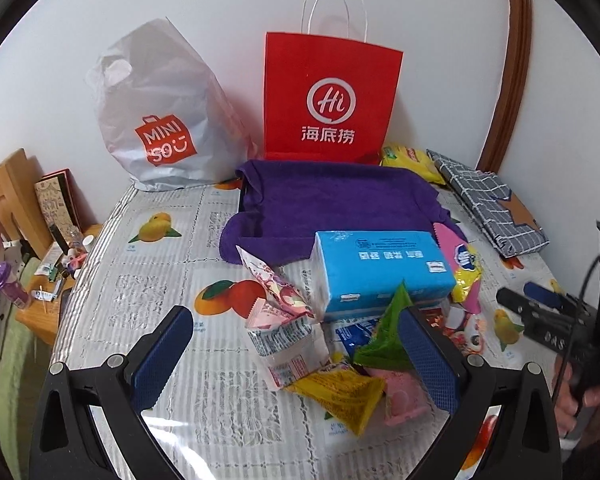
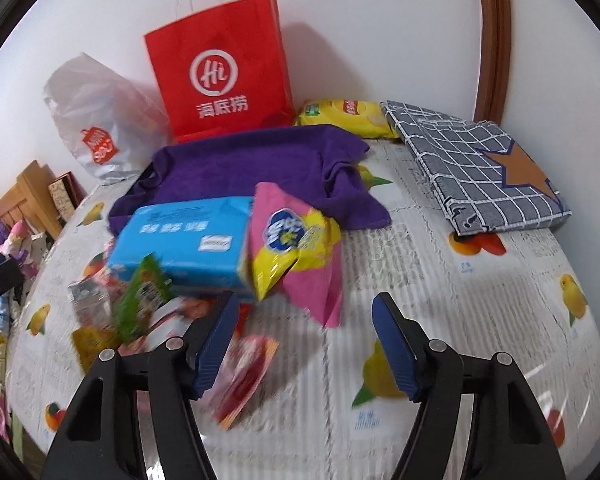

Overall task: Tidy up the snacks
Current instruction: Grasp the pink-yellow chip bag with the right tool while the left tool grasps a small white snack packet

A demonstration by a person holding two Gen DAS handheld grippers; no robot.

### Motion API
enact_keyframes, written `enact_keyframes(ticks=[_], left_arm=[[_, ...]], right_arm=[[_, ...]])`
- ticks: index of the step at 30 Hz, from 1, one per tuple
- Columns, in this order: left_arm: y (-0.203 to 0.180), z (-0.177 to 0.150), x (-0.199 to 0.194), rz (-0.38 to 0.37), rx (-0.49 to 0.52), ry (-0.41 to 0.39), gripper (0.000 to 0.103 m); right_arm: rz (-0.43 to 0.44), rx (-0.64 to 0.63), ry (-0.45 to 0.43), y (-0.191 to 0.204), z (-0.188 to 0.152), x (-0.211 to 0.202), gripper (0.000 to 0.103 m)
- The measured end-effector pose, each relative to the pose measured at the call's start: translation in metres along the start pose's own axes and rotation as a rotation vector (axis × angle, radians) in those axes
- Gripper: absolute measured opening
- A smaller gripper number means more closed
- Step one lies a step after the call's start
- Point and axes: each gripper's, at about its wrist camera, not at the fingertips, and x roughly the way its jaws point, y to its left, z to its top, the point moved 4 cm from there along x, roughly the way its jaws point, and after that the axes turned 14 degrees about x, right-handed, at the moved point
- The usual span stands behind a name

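On glossy tablecloth, crinkly snack packets.

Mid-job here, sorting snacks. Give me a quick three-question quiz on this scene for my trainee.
1. True or false: the red paper bag stands upright against the wall.
2. What lies draped just in front of that bag? A) purple cloth B) a green towel C) a newspaper
3. Fill in: the left gripper and the right gripper each have jaws that are ____, gripping nothing.

Key: 1 true; 2 A; 3 open. The blue tissue pack rests among the loose snack packets.
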Motion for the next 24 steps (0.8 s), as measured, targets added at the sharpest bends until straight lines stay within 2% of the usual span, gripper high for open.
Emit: enact_keyframes(ticks=[9,20,21,22,24], left_arm=[[0.021,0.005,0.03,0.025,-0.024,0.054,0.103],[0.045,-0.001,0.059,0.044,-0.07,0.136,0.103],[0.047,-0.002,0.062,0.042,-0.078,0.146,0.103],[0.049,-0.003,0.065,0.038,-0.084,0.153,0.103],[0.051,-0.004,0.072,0.028,-0.094,0.168,0.103]], right_arm=[[0.053,0.045,0.074,0.007,0.03,0.055,0.07],[0.011,0.01,0.147,0.004,0.028,0.097,0.071],[-0.006,0.001,0.162,0.004,0.027,0.101,0.069],[-0.032,-0.013,0.174,0.002,0.025,0.105,0.061],[-0.055,-0.043,0.17,0.0,0.023,0.107,0.059]])
